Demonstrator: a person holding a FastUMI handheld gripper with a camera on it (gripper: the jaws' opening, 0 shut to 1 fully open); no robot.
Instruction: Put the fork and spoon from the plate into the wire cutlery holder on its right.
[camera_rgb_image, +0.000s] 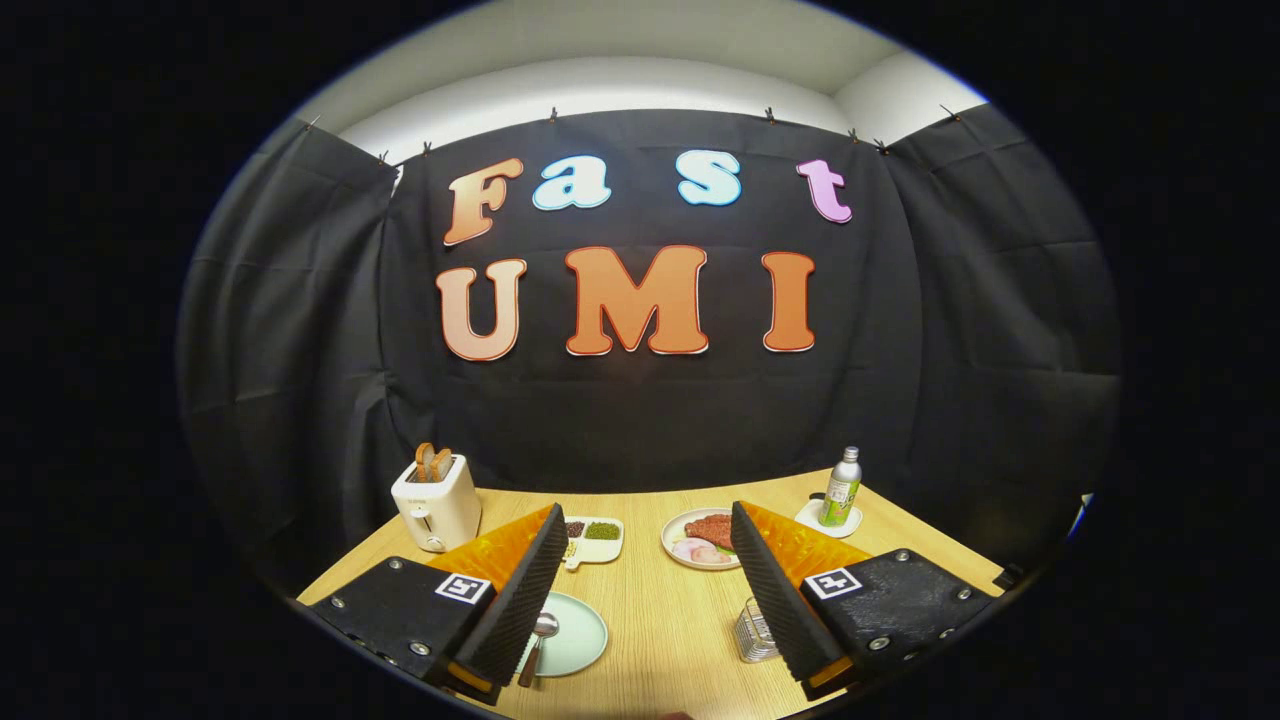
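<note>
The gripper (645, 590) hung with its fingers spread wide apart, gripping nothing. The left finger hid part of the round, pale plate (575, 635) and the spoon (540, 632) on it. The right finger covered much of the wire cutlery holder (755, 632). The wooden table (670, 620) lay between.

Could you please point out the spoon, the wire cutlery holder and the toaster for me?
spoon (541, 630): gripper view, on its bowl, over the plate.
wire cutlery holder (754, 634): gripper view, on its wire side.
toaster (437, 505): gripper view, on its front face.
gripper (640, 580): gripper view, between its open fingers.
</note>
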